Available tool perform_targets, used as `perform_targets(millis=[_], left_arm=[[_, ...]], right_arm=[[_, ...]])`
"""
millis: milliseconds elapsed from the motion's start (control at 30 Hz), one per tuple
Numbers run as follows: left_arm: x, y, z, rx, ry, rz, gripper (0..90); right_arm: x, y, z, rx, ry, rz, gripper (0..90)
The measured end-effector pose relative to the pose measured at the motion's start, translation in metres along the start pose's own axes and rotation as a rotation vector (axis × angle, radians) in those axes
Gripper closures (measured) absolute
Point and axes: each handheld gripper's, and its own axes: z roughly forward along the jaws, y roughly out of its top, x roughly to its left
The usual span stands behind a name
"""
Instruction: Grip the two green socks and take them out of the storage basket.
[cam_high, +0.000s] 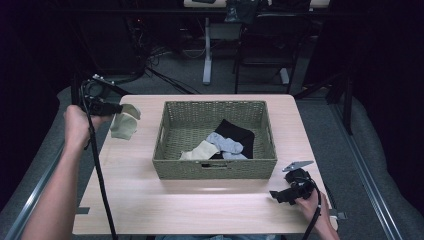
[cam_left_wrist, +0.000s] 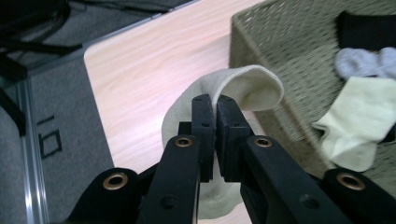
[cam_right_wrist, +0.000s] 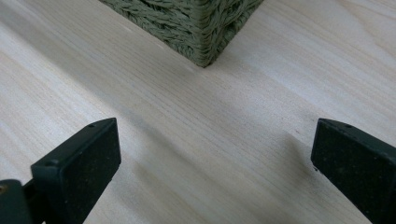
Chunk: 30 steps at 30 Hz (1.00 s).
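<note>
My left gripper (cam_high: 120, 108) (cam_left_wrist: 215, 103) is shut on a cream sock (cam_high: 125, 123) (cam_left_wrist: 243, 84), which hangs above the table's left side, just left of the woven green basket (cam_high: 170, 170) (cam_left_wrist: 275, 56). Inside the basket lie a cream sock (cam_high: 201, 151) (cam_left_wrist: 357, 123), a grey sock (cam_high: 226, 143) (cam_left_wrist: 366, 61) and a black garment (cam_high: 234, 131) (cam_left_wrist: 366, 29). My right gripper (cam_high: 274, 195) (cam_right_wrist: 212, 154) rests low over the table near its front right corner. Its jaws stand wide open with nothing between them, facing the basket's corner (cam_right_wrist: 205, 32).
The light wooden table (cam_high: 165, 205) has bare room in front of the basket. A black cable (cam_high: 100, 175) trails from the left gripper across the table's left edge. Chairs and a table leg (cam_high: 207, 50) stand on the grey floor beyond.
</note>
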Motion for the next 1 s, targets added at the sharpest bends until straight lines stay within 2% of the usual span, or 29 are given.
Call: perform_targets(millis=[167, 300, 633, 800, 1000], left_arm=[[0.011, -0.015, 0.016, 0.008, 0.005, -0.054, 87.1], [0.016, -0.025, 0.028, 0.027, 0.003, -0.079, 87.1], [0.018, -0.046, 0.068, 0.102, -0.024, -0.105, 86.7], [0.021, -0.054, 0.084, 0.135, -0.051, -0.138, 86.6], [0.021, -0.066, 0.106, 0.177, -0.054, -0.168, 86.1]], right_arm=[[0.000, 0.000, 0.000, 0.002, 0.000, 0.001, 0.8], [0.000, 0.000, 0.000, 0.001, -0.001, 0.001, 0.8], [0.000, 0.000, 0.001, -0.001, -0.004, 0.003, 0.8], [0.000, 0.000, 0.001, 0.000, -0.005, 0.002, 0.8], [0.000, 0.000, 0.000, 0.002, -0.002, -0.001, 0.8]])
